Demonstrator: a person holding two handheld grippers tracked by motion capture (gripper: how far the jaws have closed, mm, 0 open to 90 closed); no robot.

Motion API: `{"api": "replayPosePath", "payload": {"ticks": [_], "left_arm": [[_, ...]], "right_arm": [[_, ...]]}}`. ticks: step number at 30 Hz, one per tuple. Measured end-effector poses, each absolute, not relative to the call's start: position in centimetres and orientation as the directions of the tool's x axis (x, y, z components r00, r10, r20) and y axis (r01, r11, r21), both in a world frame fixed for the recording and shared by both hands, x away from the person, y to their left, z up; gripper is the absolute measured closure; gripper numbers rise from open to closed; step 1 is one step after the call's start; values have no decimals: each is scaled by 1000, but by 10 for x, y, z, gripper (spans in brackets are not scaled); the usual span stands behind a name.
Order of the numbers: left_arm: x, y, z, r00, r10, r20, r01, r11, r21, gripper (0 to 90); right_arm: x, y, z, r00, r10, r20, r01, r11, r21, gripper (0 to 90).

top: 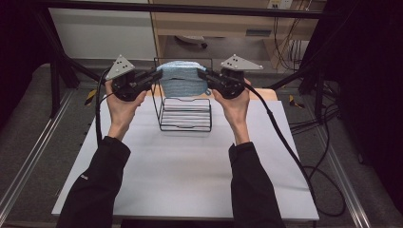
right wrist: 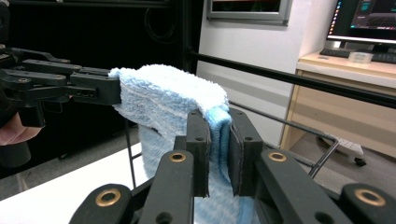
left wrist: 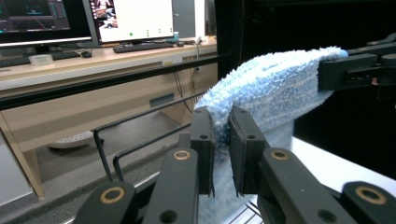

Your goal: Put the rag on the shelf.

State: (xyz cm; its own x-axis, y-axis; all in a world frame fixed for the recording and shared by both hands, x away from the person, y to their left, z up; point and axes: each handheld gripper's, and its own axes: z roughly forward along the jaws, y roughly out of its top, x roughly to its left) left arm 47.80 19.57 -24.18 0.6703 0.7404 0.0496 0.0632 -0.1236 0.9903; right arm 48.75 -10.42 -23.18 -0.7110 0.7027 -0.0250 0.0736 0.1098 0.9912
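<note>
Folded light-blue terry towel (top: pixel 183 80) stretched above black wire rack (top: pixel 186 116) on white tabletop (top: pixel 190 166); left gripper (left wrist: pixel 220 140) and right gripper (right wrist: pixel 219 144) jaws nearly closed, each pinching one towel end.

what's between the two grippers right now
A folded blue towel spans the gap, its ends pinched by the left gripper and right gripper, above the black wire rack; clearest in the high view.

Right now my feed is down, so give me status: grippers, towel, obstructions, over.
Left gripper and right gripper both shut on blue towel. Towel folded, held above wire rack. Nothing in the way.
</note>
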Motion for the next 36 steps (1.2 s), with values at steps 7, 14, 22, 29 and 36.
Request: {"api": "replayPosePath", "payload": {"ticks": [7,14,22,29,36], "left_arm": [[475,199,-248,696,718,33,100,-142,985,803],[473,202,-244,701,713,-7,143,-131,981,759],[473,204,-214,676,734,-65,165,-65,984,690],[489,194,-209,658,744,-113,270,-93,958,831],[487,193,-222,693,709,-130,308,-128,943,895]], "right_arm": [[482,-105,-239,-728,685,-21,105,142,984,804],[481,-107,-245,-744,669,-1,124,139,982,806],[481,-108,-248,-753,658,-6,128,156,979,805],[479,-107,-250,-757,653,-28,119,180,976,796],[478,-106,-251,-757,653,-38,121,196,973,760]]}}
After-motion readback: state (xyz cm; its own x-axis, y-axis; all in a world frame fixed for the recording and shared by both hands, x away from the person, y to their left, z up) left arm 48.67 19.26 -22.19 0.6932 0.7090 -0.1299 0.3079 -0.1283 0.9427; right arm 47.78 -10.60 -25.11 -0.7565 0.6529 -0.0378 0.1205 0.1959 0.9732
